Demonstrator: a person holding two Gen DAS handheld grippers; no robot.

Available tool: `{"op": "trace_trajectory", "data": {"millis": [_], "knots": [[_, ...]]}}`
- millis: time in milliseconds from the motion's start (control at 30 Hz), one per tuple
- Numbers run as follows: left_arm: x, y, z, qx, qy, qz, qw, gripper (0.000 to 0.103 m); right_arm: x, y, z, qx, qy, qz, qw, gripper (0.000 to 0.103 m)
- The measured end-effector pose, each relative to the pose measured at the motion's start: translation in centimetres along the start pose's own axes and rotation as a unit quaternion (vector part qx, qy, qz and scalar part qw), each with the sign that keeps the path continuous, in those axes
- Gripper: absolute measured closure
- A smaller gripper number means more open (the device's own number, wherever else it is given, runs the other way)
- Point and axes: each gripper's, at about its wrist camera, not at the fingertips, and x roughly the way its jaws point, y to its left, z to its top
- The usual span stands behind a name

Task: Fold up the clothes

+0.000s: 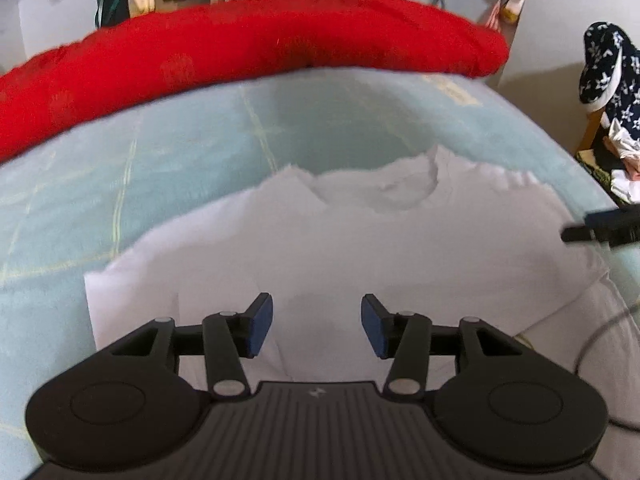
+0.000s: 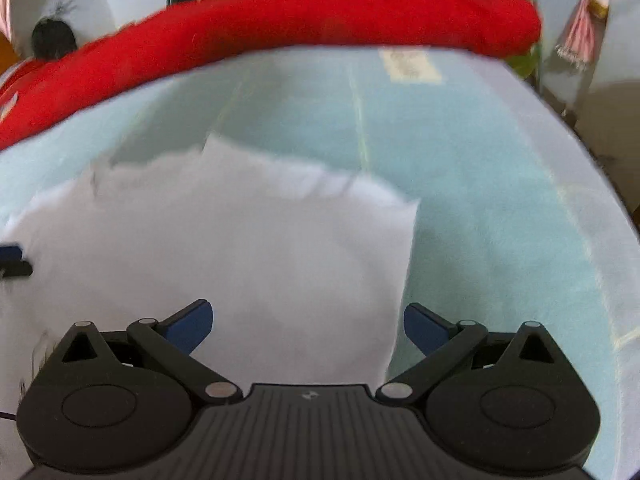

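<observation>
The left wrist camera sits just behind the left gripper, low and close over the white garment, facing across the pale blue bed cover toward the red quilt along the upper frame. The right wrist camera looks the same way from behind the right gripper, equally near. Both share the garment, cover and quilt, and each catches the other gripper at its frame edge.
</observation>
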Motion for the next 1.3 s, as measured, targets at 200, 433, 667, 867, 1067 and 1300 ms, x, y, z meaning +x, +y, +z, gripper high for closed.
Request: {"op": "trace_trajectory", "data": {"millis": [200, 433, 667, 867, 1067, 1300], "knots": [[1.9, 0.7, 0.5, -0.016, 0.009, -0.011, 0.9998, 0.053, 3.9, 0.4, 2.7, 0.013, -0.003, 0.065, 0.998, 0.000], [1.3, 1.2, 0.4, -0.021, -0.003, -0.016, 0.9996, 0.053, 5.3, -2.6, 4.3, 0.039, -0.023, 0.019, 0.999, 0.000], [2.2, 1.8, 0.1, -0.007, 0.033, 0.003, 0.9994, 0.050, 5.0, -2.2, 3.0, 0.064, 0.009, 0.030, 0.997, 0.000], [1.6, 0.9, -0.6, 0.014, 0.032, -0.005, 0.9994, 0.054, 2.9, 0.1, 3.1, 0.043, -0.017, 0.014, 0.999, 0.000], [0.9, -0.1, -1.3, 0.036, 0.032, -0.013, 0.9988, 0.050, 0.8, 2.4, 0.8, 0.027, -0.003, 0.032, 0.999, 0.000], [-1.4, -0.3, -1.6, 0.008, 0.021, -0.014, 0.9997, 0.045, -0.5, 3.2, -1.0, 0.023, 0.014, 0.034, 0.999, 0.000]]}}
